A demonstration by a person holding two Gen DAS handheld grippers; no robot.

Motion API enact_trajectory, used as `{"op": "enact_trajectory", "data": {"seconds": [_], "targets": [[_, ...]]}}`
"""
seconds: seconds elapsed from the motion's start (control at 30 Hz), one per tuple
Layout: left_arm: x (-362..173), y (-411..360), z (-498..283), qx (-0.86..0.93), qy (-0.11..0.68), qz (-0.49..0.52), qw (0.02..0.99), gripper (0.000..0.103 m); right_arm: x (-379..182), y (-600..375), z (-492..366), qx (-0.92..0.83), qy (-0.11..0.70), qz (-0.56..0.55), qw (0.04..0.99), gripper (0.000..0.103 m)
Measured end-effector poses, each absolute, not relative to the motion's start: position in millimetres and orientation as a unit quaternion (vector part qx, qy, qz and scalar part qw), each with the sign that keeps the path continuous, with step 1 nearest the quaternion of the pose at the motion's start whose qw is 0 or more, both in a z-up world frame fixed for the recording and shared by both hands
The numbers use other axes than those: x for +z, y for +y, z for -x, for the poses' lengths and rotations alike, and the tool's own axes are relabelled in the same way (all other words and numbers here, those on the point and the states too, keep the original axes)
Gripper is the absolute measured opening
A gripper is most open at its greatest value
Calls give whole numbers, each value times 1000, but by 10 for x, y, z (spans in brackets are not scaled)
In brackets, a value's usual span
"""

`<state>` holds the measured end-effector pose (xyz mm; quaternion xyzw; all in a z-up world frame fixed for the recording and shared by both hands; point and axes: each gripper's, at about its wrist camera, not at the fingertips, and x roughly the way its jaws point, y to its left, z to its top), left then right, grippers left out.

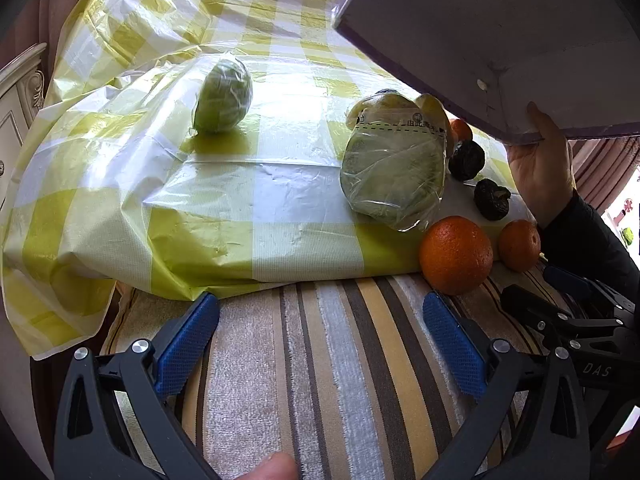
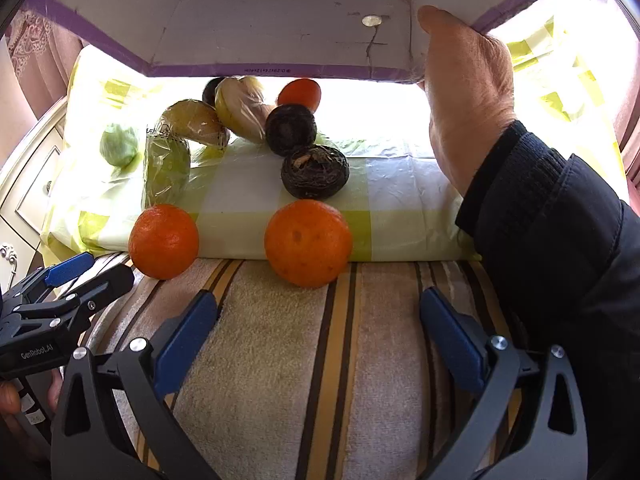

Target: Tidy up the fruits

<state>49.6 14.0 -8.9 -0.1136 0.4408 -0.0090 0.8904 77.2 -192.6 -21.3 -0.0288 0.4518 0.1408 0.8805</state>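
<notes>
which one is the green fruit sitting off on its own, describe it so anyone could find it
Start at the yellow-and-white checked plastic sheet covering the raised surface. Most fruit clusters at its right end; the lone green fruit sits well left of that pile. It is round, pale green, film-wrapped, and touches nothing else.

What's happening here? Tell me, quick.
A bare hand tips a white box above the checked cloth. Loose produce lies below: two oranges on the striped cushion, wrapped greens and dark fruits on the cloth. Both grippers are open, holding nothing.
</notes>
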Motion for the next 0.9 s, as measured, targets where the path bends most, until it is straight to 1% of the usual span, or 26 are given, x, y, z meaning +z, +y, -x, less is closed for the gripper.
{"op": "enact_trajectory", "data": {"seconds": [0.3, 0.57, 0.77, 0.9], "targets": [[-80, 141, -466, -13, 440, 112, 891, 99, -220, -1902, -750, 138, 449, 30, 882, 102], [-33, 38, -404, 0, 438, 88, 895, 99, -228, -1917, -751, 142, 448, 31, 882, 102], [25, 6, -302, 15, 415, 67, 907, 99, -265, -1916, -748, 144, 447, 31, 882, 102], [17, -27, -330, 5, 421, 61, 905, 99, -262, -1933, -772, 144, 448, 31, 882, 102]]}}
